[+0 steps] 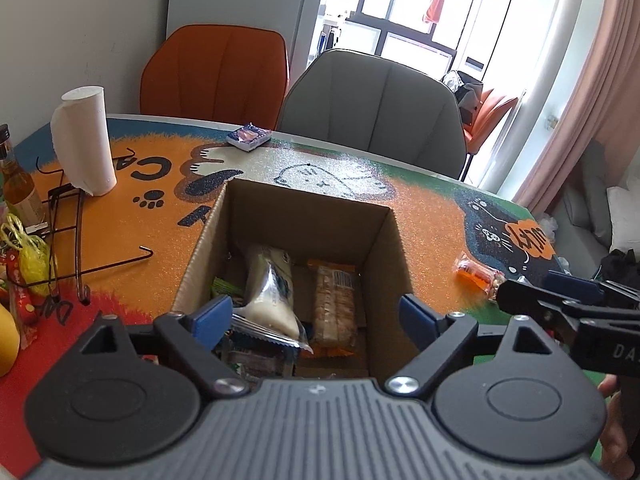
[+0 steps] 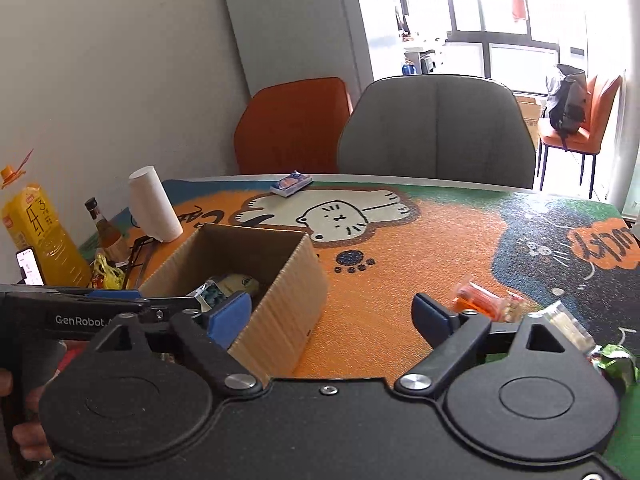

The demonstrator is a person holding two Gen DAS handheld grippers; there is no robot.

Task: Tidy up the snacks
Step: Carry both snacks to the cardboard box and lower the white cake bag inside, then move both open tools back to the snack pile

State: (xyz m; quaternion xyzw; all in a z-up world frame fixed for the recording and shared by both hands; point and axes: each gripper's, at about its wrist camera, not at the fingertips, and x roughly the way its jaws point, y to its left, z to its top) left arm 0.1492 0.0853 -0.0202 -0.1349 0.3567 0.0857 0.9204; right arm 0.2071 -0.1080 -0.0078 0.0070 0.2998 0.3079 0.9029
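Cardboard box (image 1: 304, 216) sits mid counter (image 1: 132, 216), top open. I see my left tool (image 1: 316, 316) over its near edge w/ blue pads (image 1: 212, 318) spread wide, nothing pinched. Inside the box: a white snack bag (image 1: 270, 296) at 9 o'clock and a tan cracker pack (image 1: 334, 304) at 3 o'clock, side by side. My right tool (image 2: 332, 314) hangs right of the box, also wide open & empty. An orange candy pack (image 2: 480, 300) lies on the counter at 1 o'clock from it. A blue snack pack (image 1: 249, 137) sits at the far edge, 12 o'clock. Paper roll (image 1: 84, 140) stands at 10 o'clock.
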